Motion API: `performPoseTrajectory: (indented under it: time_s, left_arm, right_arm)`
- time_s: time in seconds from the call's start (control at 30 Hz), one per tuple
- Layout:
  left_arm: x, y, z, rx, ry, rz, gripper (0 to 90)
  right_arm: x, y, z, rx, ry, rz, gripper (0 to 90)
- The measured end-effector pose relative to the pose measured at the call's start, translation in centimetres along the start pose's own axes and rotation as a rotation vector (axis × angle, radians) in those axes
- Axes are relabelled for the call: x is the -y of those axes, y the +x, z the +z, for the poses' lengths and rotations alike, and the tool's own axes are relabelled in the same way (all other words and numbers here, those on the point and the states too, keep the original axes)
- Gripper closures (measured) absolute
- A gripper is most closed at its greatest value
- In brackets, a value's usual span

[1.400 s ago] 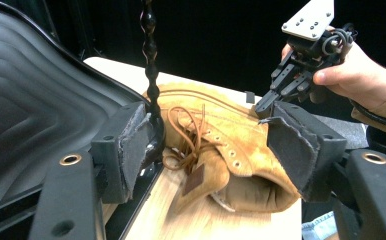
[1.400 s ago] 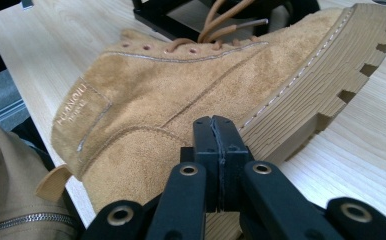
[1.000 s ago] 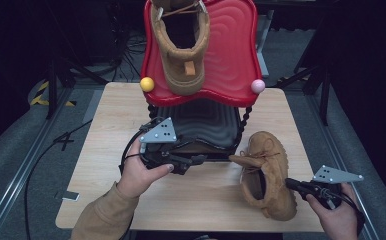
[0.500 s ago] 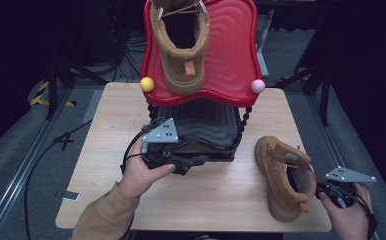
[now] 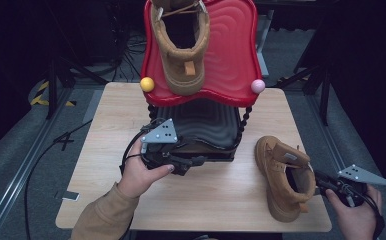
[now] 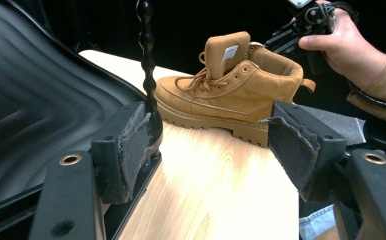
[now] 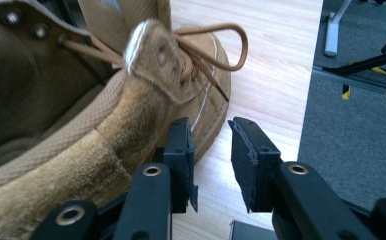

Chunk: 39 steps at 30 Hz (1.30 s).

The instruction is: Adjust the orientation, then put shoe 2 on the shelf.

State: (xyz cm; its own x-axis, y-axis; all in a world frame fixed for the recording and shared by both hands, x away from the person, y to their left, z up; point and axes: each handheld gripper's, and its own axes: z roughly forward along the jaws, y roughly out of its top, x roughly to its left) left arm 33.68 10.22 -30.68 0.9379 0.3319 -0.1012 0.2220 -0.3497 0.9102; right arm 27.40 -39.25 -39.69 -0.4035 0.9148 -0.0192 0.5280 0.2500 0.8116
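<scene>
One tan suede boot (image 5: 281,175) stands upright on the wooden table (image 5: 116,115) at the right; it also shows side-on (image 6: 231,100) and close up (image 7: 81,130). My right gripper (image 5: 317,176) (image 7: 212,150) sits just beside its collar; its jaws have just been opening and nothing is between them. A second tan boot (image 5: 181,45) rests on the red upper shelf (image 5: 231,60). My left gripper (image 5: 201,161) (image 6: 206,150) hangs open and holds nothing at the front edge of the black lower shelf (image 5: 206,125) (image 6: 41,90).
A yellow ball (image 5: 147,84) and a pink ball (image 5: 257,86) cap the red shelf's front corners. Black beaded posts (image 5: 244,120) carry it. The boot stands near the table's right front corner. Cables and dark stands surround the table on the grey floor.
The boot on the table went from tilted in my right gripper to standing upright on its sole. The right gripper let go of its collar and drew back. The left gripper stayed put.
</scene>
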Motion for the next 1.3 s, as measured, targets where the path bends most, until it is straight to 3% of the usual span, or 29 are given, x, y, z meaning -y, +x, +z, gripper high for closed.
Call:
performPoseTrajectory:
  time_s: [0.1,0.2,0.37,0.7,1.0,1.13,1.3]
  left_arm:
    - [0.0,-0.1,0.0,-0.002,0.002,0.002,33.1]
    - [0.0,-0.1,0.1,0.0,0.011,0.01,33.1]
    - [0.2,0.0,0.1,0.0,0.012,0.003,33.1]
    - [0.6,-0.3,-0.5,-0.019,0.016,-0.004,33.1]
    - [1.4,0.0,-1.3,-0.05,0.021,-0.026,32.9]
    - [1.8,-0.2,-2.0,-0.064,0.021,-0.037,32.9]
    - [2.2,-0.1,-2.6,-0.086,0.026,-0.042,32.7]
  right_arm:
    - [-0.1,0.0,-0.2,0.011,-0.016,0.0,70.1]
    - [-0.5,-0.1,-0.9,0.022,-0.074,0.007,69.1]
    - [-1.1,-0.2,-1.9,0.011,-0.126,0.021,68.3]
    - [-3.1,0.1,-3.9,-0.096,-0.225,0.005,62.3]
    - [-4.9,1.4,-3.2,-0.21,-0.223,-0.027,53.5]
    - [-5.5,1.7,-2.1,-0.189,-0.22,-0.061,46.5]
    - [-6.0,1.2,-0.7,-0.19,-0.194,-0.068,45.6]
